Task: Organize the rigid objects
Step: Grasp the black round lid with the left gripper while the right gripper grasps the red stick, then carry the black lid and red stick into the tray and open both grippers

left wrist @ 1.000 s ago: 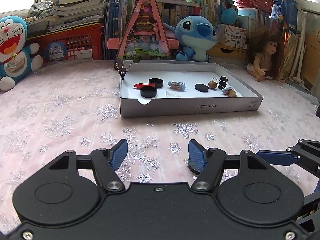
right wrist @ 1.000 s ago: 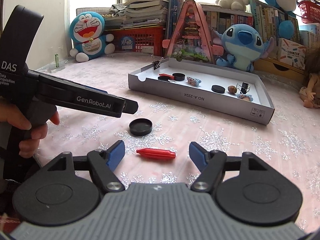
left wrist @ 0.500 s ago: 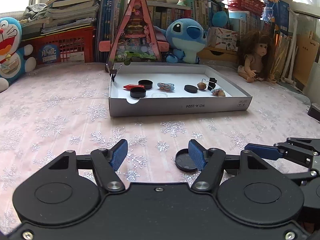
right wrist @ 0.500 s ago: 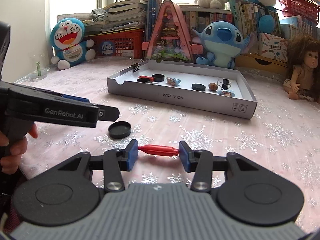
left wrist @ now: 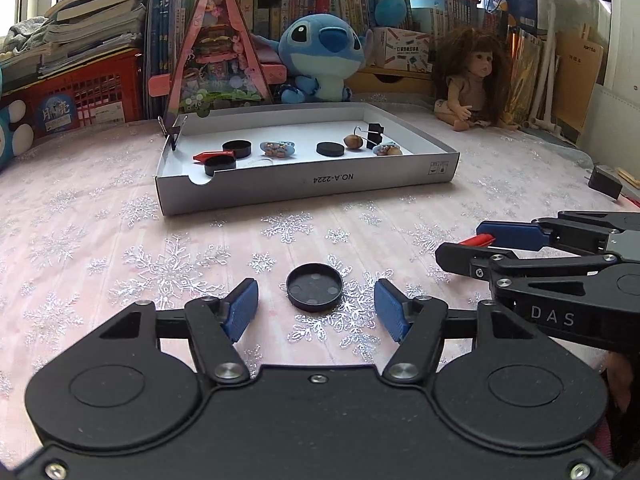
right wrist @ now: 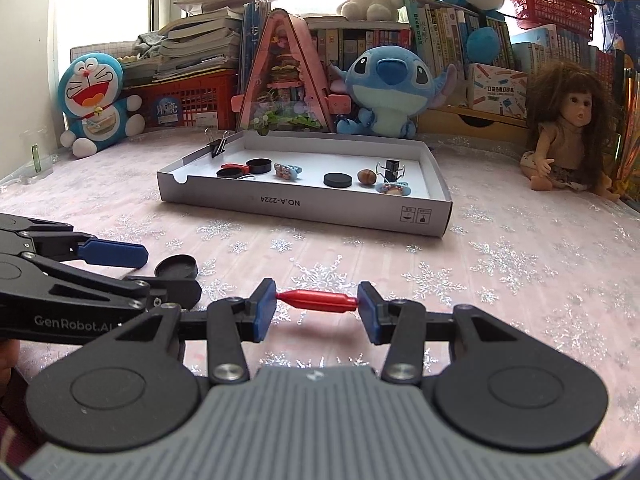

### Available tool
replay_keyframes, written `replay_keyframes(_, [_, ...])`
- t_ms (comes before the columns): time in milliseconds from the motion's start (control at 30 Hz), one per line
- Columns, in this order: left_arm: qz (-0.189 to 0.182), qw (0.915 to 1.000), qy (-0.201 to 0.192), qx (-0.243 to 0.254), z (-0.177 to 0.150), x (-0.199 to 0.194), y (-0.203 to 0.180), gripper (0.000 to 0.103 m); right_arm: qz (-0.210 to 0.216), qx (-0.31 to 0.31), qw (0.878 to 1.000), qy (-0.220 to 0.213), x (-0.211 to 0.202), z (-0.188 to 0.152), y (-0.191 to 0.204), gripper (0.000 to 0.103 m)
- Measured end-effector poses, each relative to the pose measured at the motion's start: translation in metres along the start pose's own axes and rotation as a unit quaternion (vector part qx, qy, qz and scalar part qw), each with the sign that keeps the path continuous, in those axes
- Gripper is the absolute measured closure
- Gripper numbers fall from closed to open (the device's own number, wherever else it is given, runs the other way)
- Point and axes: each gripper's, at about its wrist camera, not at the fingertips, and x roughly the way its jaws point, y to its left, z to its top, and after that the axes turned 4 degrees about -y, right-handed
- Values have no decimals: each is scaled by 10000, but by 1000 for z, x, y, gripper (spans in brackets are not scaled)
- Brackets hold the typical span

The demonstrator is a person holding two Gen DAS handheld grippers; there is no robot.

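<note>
The right hand-held gripper [right wrist: 316,308] clamps the red peg [right wrist: 318,301] endwise; the left hand-held gripper [left wrist: 316,310], closing, should centre on the black cap [left wrist: 315,286] before squeezing.

The right tongs [right wrist: 317,308] are clamped end to end on a little red spindle-shaped piece [right wrist: 317,301], blue pads pressing on both tips, pointing down toward the surface [right wrist: 520,264] at a slant. The left tongs [left wrist: 316,308] sit just beside them, same downward tilt, jaws closing in with a black round cap [left wrist: 315,286] lying between the pads but neither pad touching it. Bit of a hand [right wrist: 6,354] shows under the left tongs' handle.
</note>
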Motion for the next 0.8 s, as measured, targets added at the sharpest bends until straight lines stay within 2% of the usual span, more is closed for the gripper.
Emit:
replay_keyframes(100, [67,10000,-37,27,0,3,-2,48,0,9,10000,0,0,0,0,53])
replay_keyframes(167, [117,9999,-61,50,0,5,-3,59,-5,1,10000,0,0,0,1,53])
replay_keyframes(300, [175,9998,-101,84,1,6,-5,73,-32,14,10000,-9,0,1,0,53])
replay_keyframes(567, [259,9995,-163,51,6,5,-4,73,-68,64,10000,-25,2,4,-3,53])
replay_keyframes(800, [350,9987,-351,-112,28,1,7,73,-128,167,9997,-119,5,15,-12,53])
